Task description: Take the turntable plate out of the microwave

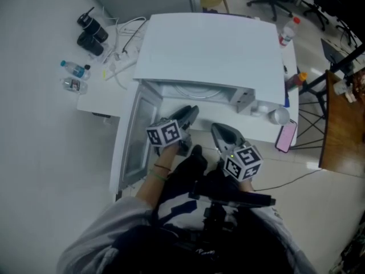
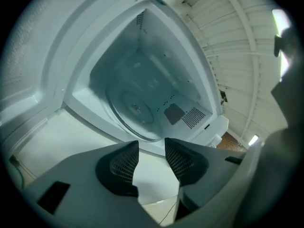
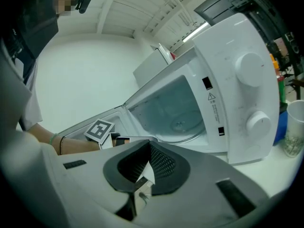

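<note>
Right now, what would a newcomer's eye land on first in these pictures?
The white microwave on the table, its door swung wide open. Inside, the glass plate lies flat on its floor. The left gripper points at the opening with jaws apart and nothing between them; the right gripper, shut, is beside it.
</note>
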`<state>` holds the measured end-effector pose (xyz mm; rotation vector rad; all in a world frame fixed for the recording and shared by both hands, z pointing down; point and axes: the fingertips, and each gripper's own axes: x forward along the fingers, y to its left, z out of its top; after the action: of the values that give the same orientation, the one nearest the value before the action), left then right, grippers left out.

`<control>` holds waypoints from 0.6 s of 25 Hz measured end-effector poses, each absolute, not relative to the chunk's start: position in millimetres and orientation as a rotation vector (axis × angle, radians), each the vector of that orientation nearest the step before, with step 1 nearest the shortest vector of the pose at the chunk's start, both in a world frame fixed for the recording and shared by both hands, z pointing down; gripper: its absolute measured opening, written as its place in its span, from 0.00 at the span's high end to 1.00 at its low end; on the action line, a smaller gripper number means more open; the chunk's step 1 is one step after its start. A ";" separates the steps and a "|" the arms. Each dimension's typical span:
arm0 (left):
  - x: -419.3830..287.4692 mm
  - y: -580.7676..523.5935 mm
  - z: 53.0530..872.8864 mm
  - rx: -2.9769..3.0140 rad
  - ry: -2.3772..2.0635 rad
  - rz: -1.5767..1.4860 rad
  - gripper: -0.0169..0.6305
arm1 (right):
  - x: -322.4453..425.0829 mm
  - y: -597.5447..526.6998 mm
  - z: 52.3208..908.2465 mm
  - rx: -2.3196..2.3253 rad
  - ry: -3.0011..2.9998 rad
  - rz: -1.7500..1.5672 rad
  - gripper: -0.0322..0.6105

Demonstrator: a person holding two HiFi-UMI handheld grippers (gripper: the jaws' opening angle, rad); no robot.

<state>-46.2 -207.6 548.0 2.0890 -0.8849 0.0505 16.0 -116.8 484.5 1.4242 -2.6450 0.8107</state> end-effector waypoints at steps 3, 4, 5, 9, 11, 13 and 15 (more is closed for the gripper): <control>-48.1 -226.6 558.9 1.976 -0.850 -0.008 0.73 | 11.1 -124.7 486.5 1.432 -2.624 0.813 0.95; -48.1 -231.4 562.2 1.942 -0.839 -0.017 0.73 | 9.7 -127.0 486.9 1.434 -2.619 0.814 0.95; -47.8 -235.4 565.3 1.916 -0.831 -0.016 0.73 | 8.6 -129.2 487.2 1.436 -2.615 0.813 0.95; -44.9 -248.2 572.8 1.861 -0.831 -0.015 0.73 | 7.3 -136.3 489.9 1.445 -2.593 0.804 0.95; -45.0 -251.8 574.7 1.815 -0.834 -0.037 0.73 | 7.9 -138.1 492.3 1.449 -2.581 0.804 0.95; -46.9 -253.2 579.1 1.768 -0.837 -0.049 0.74 | 8.7 -139.8 493.7 1.452 -2.574 0.799 0.95; -49.0 -254.0 584.0 1.716 -0.856 -0.051 0.75 | 10.1 -142.2 494.4 1.455 -2.572 0.796 0.95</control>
<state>-49.0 -254.0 584.0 1.7164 -0.8562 -0.0511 10.1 -142.2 494.4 1.4555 -2.5722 0.7957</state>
